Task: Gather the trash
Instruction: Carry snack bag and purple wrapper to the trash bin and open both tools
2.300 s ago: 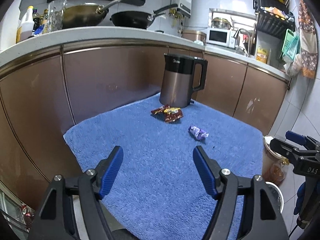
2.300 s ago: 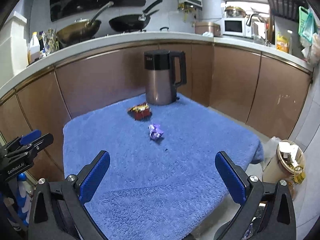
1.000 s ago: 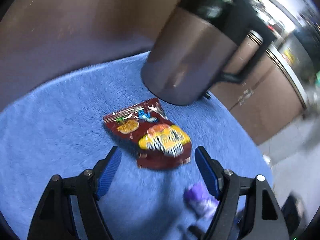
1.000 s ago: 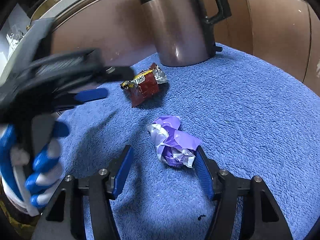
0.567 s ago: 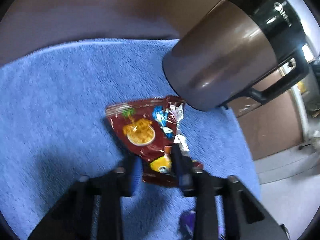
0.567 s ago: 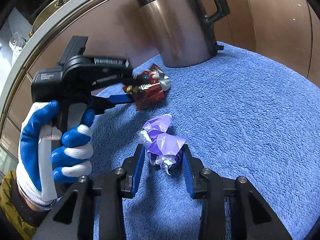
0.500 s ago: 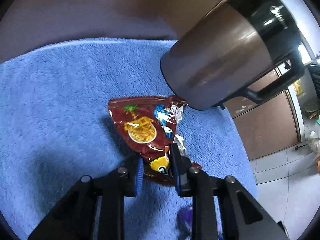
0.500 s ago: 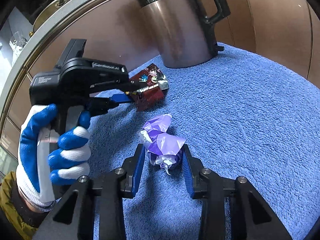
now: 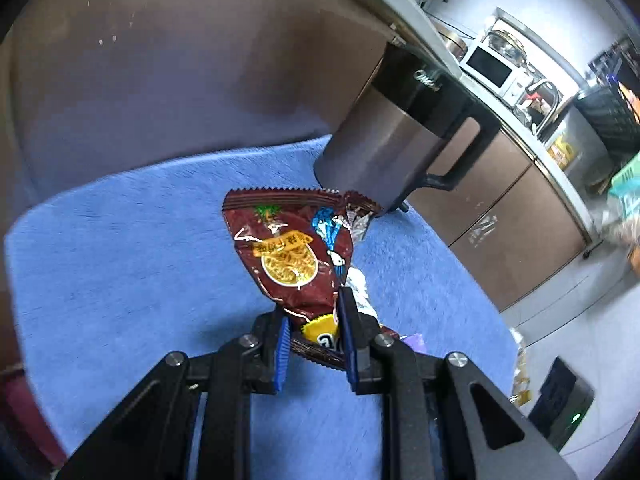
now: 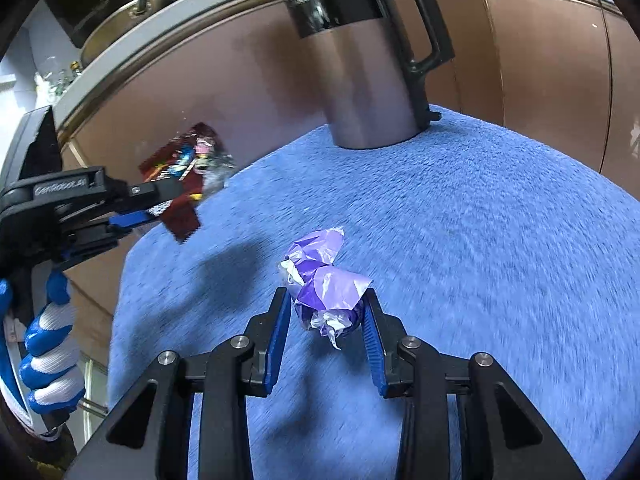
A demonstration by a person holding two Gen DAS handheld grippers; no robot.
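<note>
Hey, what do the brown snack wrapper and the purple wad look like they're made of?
Brown snack wrapper: looks like glossy printed plastic film, silvery foil lining showing at its torn edge. Purple wad: apparently thin crinkly plastic, sharply creased, translucent at its edges.

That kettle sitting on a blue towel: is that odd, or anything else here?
Yes: the kettle stands on the blue towel, not the counter. The left gripper holds a torn snack wrapper; the right gripper clamps a crumpled purple wrapper. Nothing spilled.
</note>
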